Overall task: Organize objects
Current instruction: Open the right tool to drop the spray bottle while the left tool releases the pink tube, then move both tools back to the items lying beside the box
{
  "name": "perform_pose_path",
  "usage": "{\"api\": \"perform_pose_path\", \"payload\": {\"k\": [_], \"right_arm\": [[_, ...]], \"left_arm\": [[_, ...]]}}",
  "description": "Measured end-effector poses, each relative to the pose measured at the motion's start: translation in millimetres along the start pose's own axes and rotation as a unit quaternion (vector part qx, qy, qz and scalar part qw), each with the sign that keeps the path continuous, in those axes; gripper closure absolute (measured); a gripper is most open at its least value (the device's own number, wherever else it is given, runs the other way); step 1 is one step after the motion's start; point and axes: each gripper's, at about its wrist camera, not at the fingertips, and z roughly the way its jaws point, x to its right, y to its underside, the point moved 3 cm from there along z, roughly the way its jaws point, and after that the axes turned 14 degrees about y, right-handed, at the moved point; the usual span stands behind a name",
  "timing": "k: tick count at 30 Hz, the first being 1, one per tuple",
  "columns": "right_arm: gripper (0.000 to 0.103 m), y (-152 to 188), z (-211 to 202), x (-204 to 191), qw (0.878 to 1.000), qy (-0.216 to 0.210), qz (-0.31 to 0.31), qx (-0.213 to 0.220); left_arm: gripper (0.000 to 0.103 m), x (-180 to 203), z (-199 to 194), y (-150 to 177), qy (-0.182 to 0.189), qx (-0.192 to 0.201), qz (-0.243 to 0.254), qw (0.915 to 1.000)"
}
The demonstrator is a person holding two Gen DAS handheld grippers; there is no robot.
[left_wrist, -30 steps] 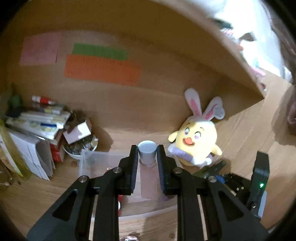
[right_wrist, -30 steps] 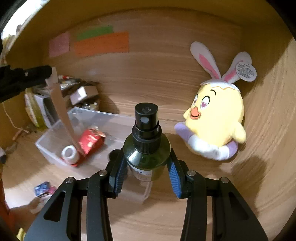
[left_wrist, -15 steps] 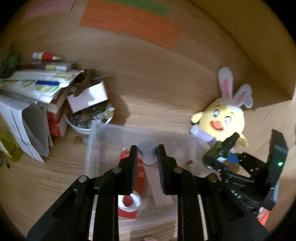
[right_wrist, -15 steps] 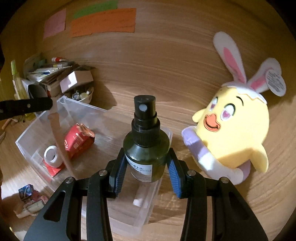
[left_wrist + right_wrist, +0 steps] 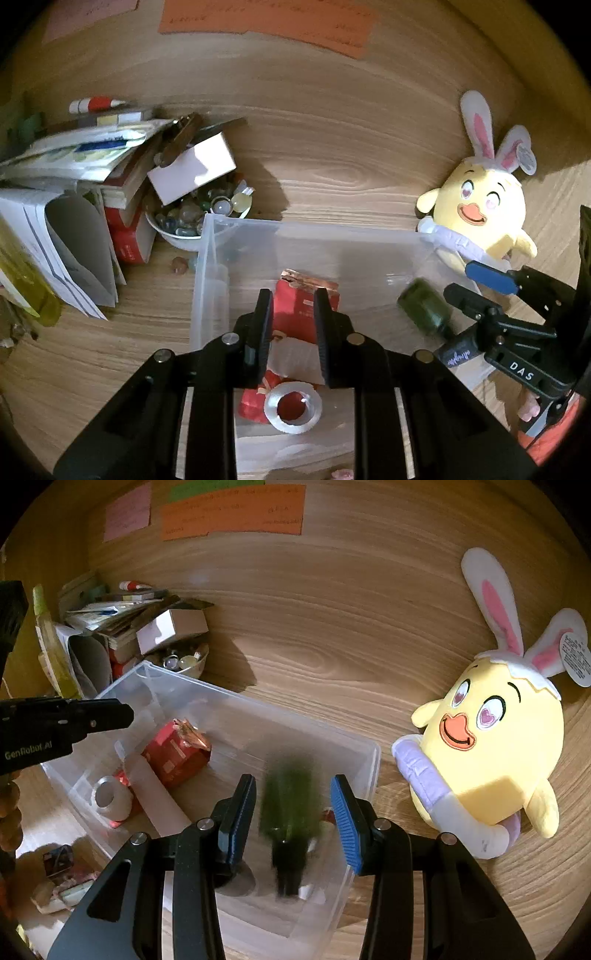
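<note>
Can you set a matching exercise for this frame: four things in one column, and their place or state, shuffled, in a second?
Things:
1. green spray bottle
2. tape roll
3. plush chick
4. bowl of marbles

Places or states:
A. outside the clear bin, by its far left corner
B. blurred, between the open fingers of the right gripper
C. outside the bin, to its right on the wood
D. in the bin, on the red packet

Pairs: 1-B, 2-D, 3-C, 4-A

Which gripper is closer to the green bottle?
The right gripper. The green bottle sits between its open fingers, above the clear bin. The left gripper is farther off, over the red packet.
</note>
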Motion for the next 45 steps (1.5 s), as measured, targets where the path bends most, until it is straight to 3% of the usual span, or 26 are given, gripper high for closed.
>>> {"api": "perform_pose_path", "payload": {"k": [18, 24, 31, 45], "right_arm": [[0.061, 5.3, -60.2, 6.2, 0.998, -0.027, 0.026, 0.047], [0.053, 10.9, -84.1, 6.5, 0.997, -0.027, 0.030, 0.068], [0.045, 25.8, -107.9, 5.1, 0.995, -0.038, 0.033, 0.083], [0.045, 76.5, -104.8, -16.0, 0.997, -0.059, 0.032, 0.043]], "left_arm": [[0.035, 41.4, -36.0, 21.3, -0.019, 0.007, 0.066, 0.9976], [0.032, 48.6, -51.5, 34.4, -0.023, 0.004, 0.077, 0.9968], [0.020, 49.3, -68.3, 50.5, -0.036, 0.004, 0.081, 0.9961], [0.013, 27.5, -81.1, 99.4, -0.065, -0.033, 0.068, 0.9950]]}}
